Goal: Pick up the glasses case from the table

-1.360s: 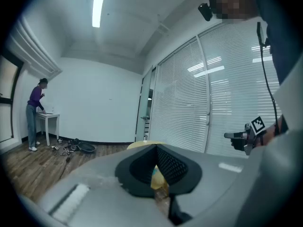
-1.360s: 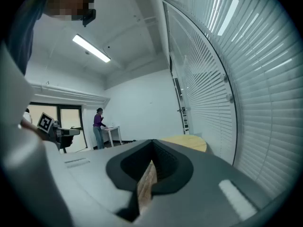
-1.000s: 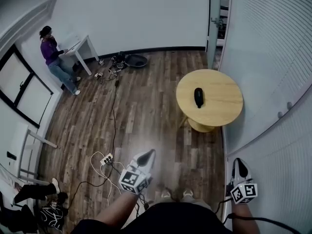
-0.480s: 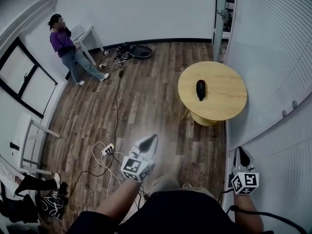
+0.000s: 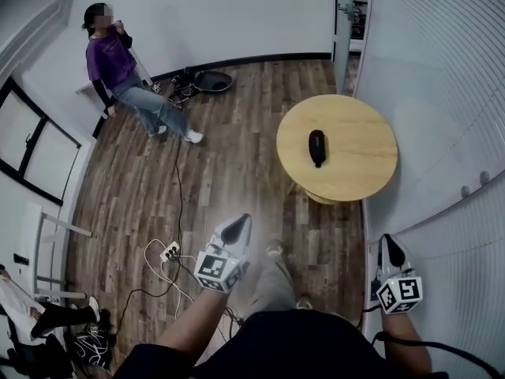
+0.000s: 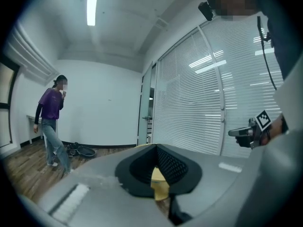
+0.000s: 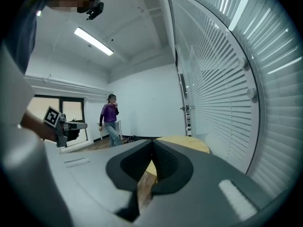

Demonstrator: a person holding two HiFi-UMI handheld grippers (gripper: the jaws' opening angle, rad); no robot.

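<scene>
The wood floor (image 5: 237, 172) between you and the round table (image 5: 371, 164) lies open, a clear path straight ahead. The table top is bare all round the glasses case (image 5: 317, 147), but the blind wall (image 5: 442, 93) runs close along your right side. A power strip (image 5: 170, 253) with loose cables lies on the floor at your left.

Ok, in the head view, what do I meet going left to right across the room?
From the left: person in a purple top → power strip on the floor → left gripper → glasses case → right gripper.
</scene>
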